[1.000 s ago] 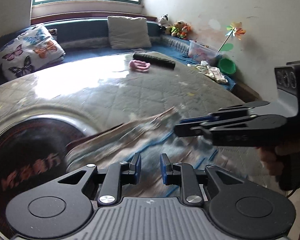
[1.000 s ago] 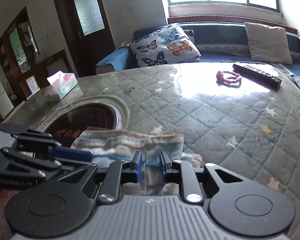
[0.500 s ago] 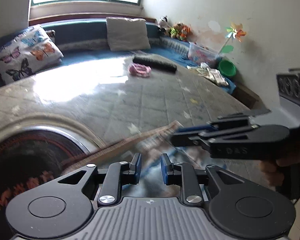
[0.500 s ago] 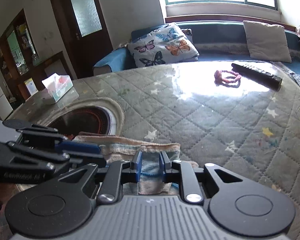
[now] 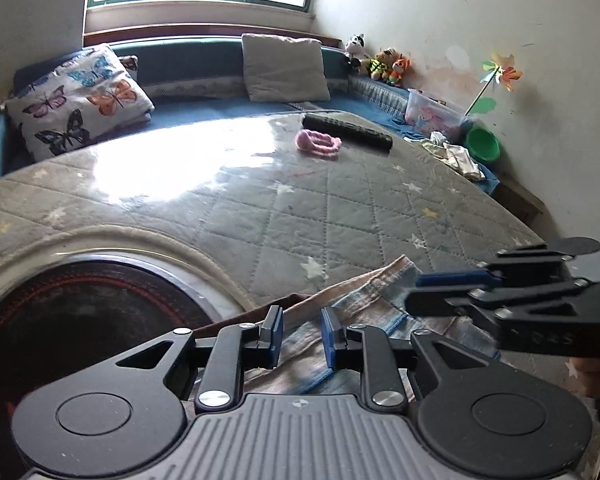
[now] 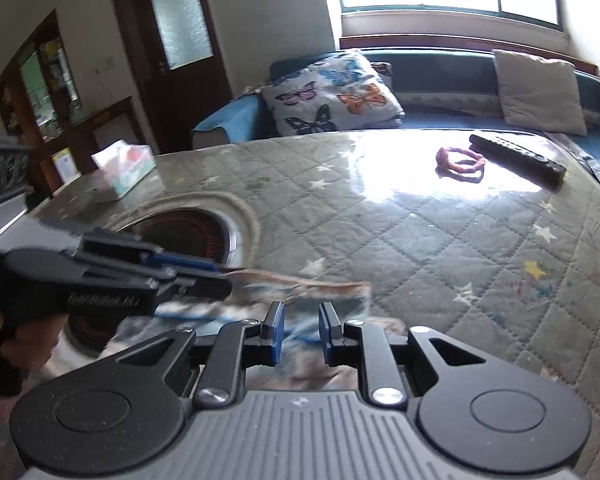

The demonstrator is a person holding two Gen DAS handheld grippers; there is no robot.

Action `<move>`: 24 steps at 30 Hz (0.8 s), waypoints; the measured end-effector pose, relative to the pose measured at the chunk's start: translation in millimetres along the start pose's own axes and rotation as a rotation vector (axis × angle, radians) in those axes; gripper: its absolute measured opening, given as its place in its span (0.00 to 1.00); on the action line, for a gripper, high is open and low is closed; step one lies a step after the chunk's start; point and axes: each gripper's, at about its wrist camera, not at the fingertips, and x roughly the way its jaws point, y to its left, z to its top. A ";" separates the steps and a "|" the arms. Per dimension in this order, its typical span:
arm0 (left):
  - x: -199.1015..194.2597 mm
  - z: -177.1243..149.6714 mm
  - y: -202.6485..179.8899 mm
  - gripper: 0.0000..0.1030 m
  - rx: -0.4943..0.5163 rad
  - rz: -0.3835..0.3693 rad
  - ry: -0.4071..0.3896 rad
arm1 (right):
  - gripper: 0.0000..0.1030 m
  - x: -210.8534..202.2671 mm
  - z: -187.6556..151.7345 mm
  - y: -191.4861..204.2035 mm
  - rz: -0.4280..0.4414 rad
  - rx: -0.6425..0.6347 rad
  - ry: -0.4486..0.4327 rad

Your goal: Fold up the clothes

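Both the left hand-held gripper [image 5: 301, 334] and right hand-held gripper [image 6: 299, 330] stood released, jaws parted over the striped garment [image 5: 364, 304] lying on the quilted bench [image 5: 340, 200]. A fold seemed finished; next likely called for regripping an edge.

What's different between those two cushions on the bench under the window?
The butterfly cushion is white, printed with coloured butterflies; the plain cushion is beige with no pattern. The butterfly cushion sits at the bench's left end and tilts sideways, while the plain cushion stands straighter, further right, nearer the soft toys. The butterfly cushion looks plumper. Both lean against the blue bench behind the table.
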 end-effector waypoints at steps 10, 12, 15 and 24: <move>-28.7 -20.0 16.9 0.22 0.004 0.073 -0.010 | 0.27 -31.8 -36.1 48.1 0.035 -0.144 0.026; -32.1 -24.7 19.0 0.22 0.006 0.088 -0.012 | 0.30 -38.2 -43.8 57.8 0.026 -0.189 0.020; -38.1 -32.0 20.6 0.22 0.002 0.098 -0.013 | 0.35 -50.8 -56.2 67.4 0.015 -0.223 0.004; -67.8 -60.2 -8.2 0.25 0.033 0.034 -0.016 | 0.41 -70.4 -83.1 70.1 -0.021 -0.231 0.004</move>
